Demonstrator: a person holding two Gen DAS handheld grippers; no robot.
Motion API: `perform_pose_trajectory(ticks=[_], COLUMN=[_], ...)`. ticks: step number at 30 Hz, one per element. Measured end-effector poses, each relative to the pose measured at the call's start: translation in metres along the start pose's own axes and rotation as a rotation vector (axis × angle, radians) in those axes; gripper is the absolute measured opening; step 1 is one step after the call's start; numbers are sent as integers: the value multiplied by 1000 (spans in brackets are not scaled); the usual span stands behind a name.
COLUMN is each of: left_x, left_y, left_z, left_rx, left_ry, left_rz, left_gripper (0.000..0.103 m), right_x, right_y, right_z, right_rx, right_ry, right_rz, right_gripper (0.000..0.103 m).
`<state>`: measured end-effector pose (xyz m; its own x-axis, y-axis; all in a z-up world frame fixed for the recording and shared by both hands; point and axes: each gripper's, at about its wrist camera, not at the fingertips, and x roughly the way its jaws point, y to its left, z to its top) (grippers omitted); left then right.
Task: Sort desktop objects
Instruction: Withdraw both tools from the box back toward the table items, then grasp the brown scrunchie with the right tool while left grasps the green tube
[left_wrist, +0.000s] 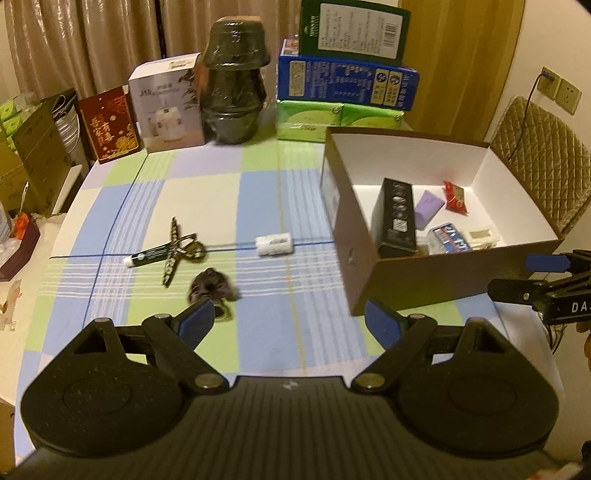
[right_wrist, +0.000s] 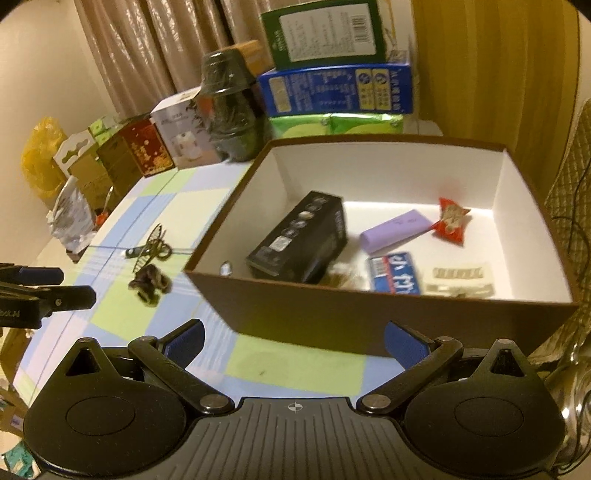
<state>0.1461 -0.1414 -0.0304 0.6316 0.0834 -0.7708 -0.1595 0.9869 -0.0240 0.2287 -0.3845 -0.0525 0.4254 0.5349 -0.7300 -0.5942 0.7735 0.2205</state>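
From my left gripper's camera, my right gripper (left_wrist: 517, 277) is cut off by the picture's right edge, so I can't tell how its jaws stand there. A small ring-like thing (left_wrist: 222, 313) near the table's front edge is half hidden behind my left finger pad (left_wrist: 195, 320). From my right camera, the brown box's (right_wrist: 332, 314) near wall hides a small silvery object (right_wrist: 226, 268) and something tan and blurred (right_wrist: 341, 278) beside the black carton (right_wrist: 299, 236). The print on the blue packet (right_wrist: 394, 272) is too smeared to read.
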Motion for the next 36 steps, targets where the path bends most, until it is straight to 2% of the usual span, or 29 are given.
perform_pose_trajectory(ticks=[16,31,36], left_x=[-1,11,19], left_y=[64,119,138], left_z=[-10,-13,-13], left_rx=[-8,1,0], left_ry=[33,58,68], left_rz=[-3,24,34], left_gripper=[86,86,86], right_x=[39,79,91], right_y=[85,143,162], right_z=[-5,2,5], right_rx=[-33,-47,-78], right_ry=[43,7,1], right_rz=[64,98,91], right_gripper=[101,100,95])
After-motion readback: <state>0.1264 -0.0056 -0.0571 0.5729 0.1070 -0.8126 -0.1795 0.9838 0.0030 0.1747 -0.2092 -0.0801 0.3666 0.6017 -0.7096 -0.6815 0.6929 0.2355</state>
